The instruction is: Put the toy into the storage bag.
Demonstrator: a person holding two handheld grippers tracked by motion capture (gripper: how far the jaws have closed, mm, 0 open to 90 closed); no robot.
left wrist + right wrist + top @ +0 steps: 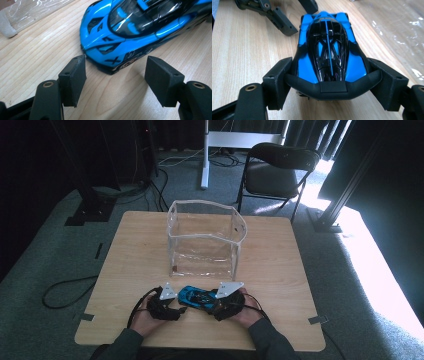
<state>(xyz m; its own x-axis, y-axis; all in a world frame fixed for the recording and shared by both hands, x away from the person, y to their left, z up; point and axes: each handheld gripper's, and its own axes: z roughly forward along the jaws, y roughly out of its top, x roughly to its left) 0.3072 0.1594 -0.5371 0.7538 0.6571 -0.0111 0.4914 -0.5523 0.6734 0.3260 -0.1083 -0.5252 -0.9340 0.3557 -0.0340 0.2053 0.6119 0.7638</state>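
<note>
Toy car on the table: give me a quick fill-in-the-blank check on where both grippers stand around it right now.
1. The right gripper has its jaws on either side of the toy car at its ____ end.
2. The left gripper is ____, its pads apart and just short of the car's nose.
3. The clear plastic container stands ____ the car on the wooden table.

Missing words: rear; open; behind

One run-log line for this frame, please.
left gripper: open, at car nose | right gripper: shut on blue toy car tail | clear bin: behind
</note>
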